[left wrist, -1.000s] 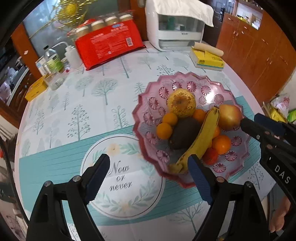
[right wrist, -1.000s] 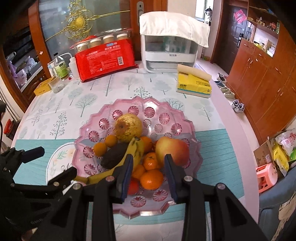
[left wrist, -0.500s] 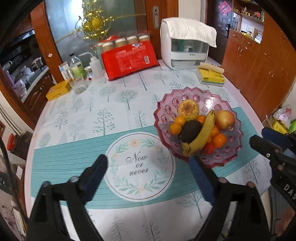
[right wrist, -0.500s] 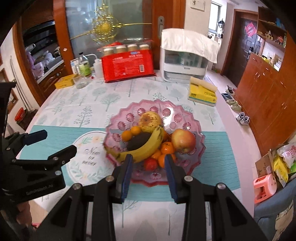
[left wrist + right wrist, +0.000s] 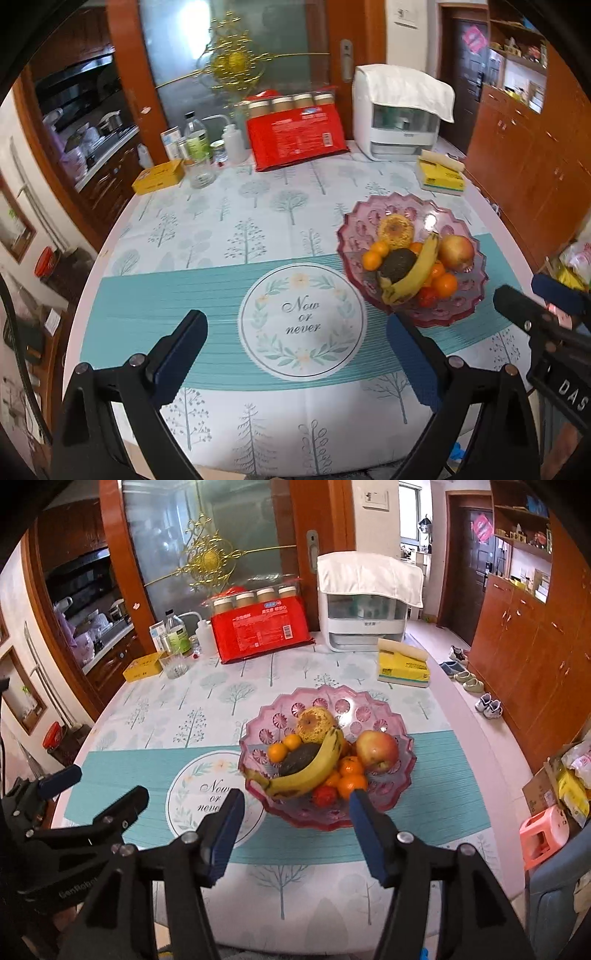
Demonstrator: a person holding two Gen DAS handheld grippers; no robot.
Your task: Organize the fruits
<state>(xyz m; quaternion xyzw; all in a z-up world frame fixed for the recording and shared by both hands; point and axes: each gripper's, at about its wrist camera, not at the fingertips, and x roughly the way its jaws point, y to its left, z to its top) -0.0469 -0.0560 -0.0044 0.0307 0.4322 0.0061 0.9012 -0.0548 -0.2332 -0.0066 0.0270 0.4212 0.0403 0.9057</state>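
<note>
A pink glass fruit bowl (image 5: 400, 766) stands on the table, also in the left wrist view (image 5: 469, 306). It holds a banana (image 5: 310, 771), a red apple (image 5: 376, 751), a yellowish pear (image 5: 316, 722), a dark avocado (image 5: 299, 757) and several small oranges (image 5: 351, 784). My left gripper (image 5: 295, 354) is open and empty, held back over the near table edge, left of the bowl. My right gripper (image 5: 295, 827) is open and empty, just short of the bowl's near rim.
At the back of the table stand a red package (image 5: 262, 629), a white appliance (image 5: 365, 609), a yellow tissue pack (image 5: 404, 668), bottles (image 5: 177, 635) and a yellow box (image 5: 142, 668). A round "Now or never" print (image 5: 303, 321) lies left of the bowl.
Both grippers have pulled back and up, away from the bowl, which now looks smaller. The right gripper's fingers have spread from narrow to wide open.
</note>
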